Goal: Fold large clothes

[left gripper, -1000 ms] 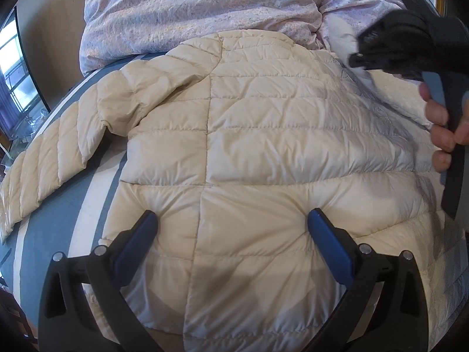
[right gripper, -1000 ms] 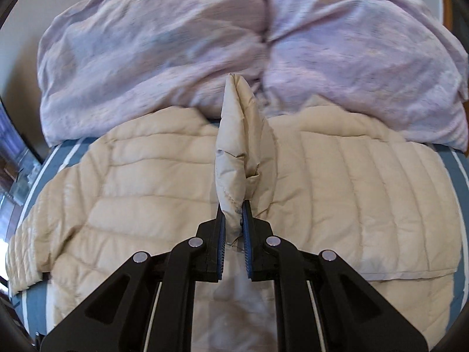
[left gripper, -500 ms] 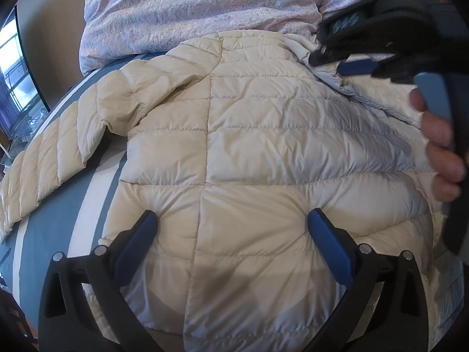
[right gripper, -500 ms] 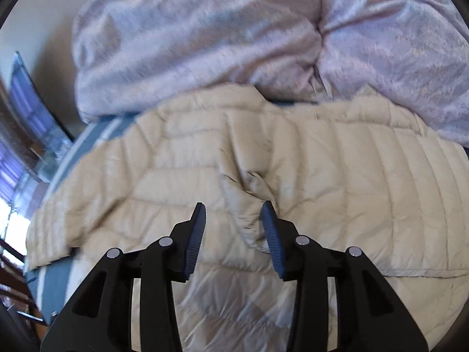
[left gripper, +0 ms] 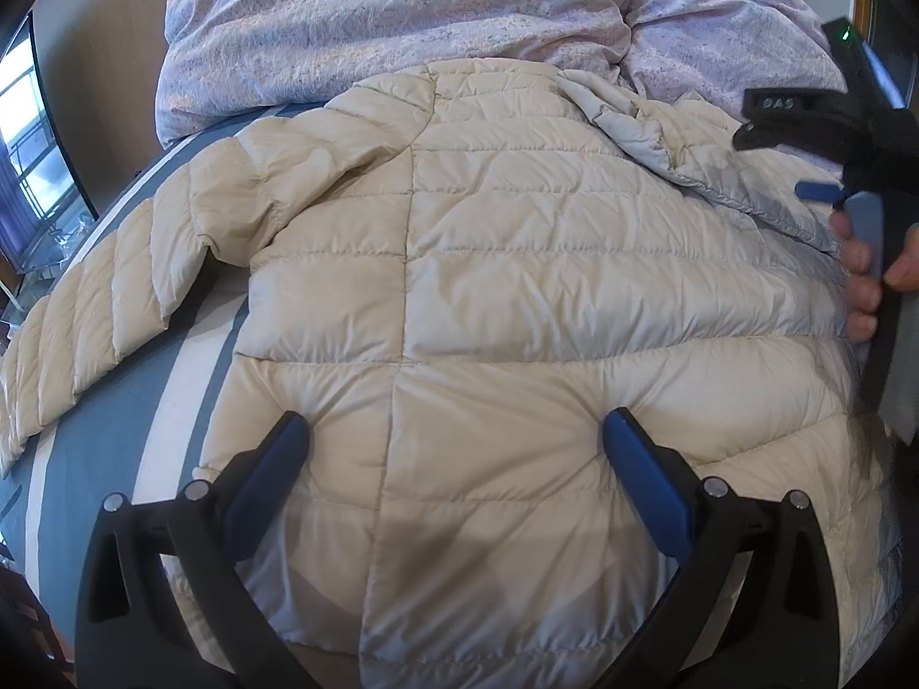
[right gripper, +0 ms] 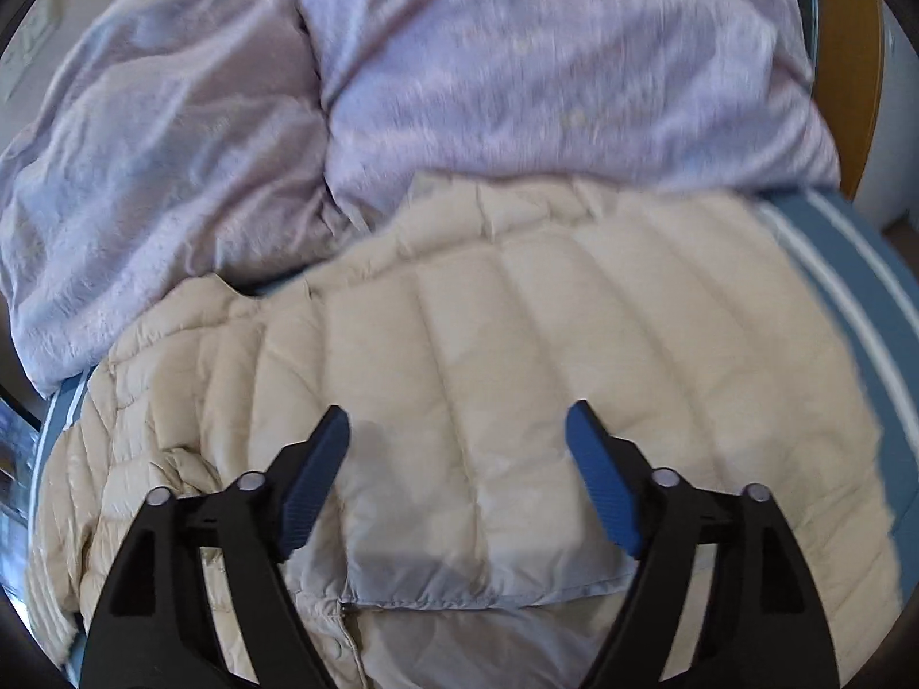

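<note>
While both the left claw (left gripper: 454,448) and right claw (right gripper: 456,448) hang released over the cream quilted down jacket (left gripper: 517,264), the sleeve (left gripper: 132,293) lying out toward the lilac duvet's (left gripper: 402,17) left end should be pinched near its cuff and drawn flat across the back.

One cream quilted puffer jacket (left gripper: 517,264) lies on one blue bed sheet with white stripes (left gripper: 115,425). One rumpled lilac duvet (left gripper: 402,17) is heaped behind it. Two black tools with blue pads show: the left tool (left gripper: 454,448) and the right tool (right gripper: 456,436).
</note>
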